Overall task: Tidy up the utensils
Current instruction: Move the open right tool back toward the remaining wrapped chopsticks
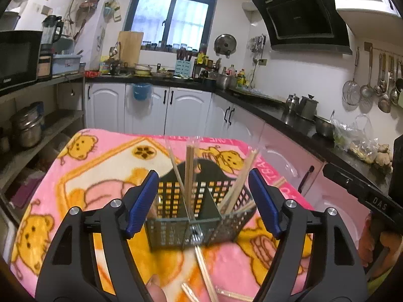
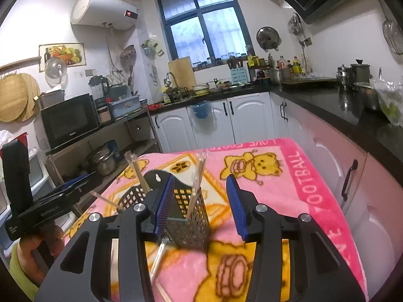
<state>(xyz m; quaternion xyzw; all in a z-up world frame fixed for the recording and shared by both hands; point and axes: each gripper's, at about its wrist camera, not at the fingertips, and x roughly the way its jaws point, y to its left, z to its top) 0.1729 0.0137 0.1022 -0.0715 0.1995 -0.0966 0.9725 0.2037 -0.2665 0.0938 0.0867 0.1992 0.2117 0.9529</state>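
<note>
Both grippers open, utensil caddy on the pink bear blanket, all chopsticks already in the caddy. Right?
Not all. Loose chopsticks lie on the blanket in front of the caddy, seen in the left wrist view. The rest holds: left gripper and right gripper are open, and the caddy sits on the pink bear blanket.

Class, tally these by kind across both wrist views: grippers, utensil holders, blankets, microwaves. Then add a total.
Grippers: 2, the left gripper and the right gripper
Utensil holder: 1
Blanket: 1
Microwave: 1
Total: 5
</note>
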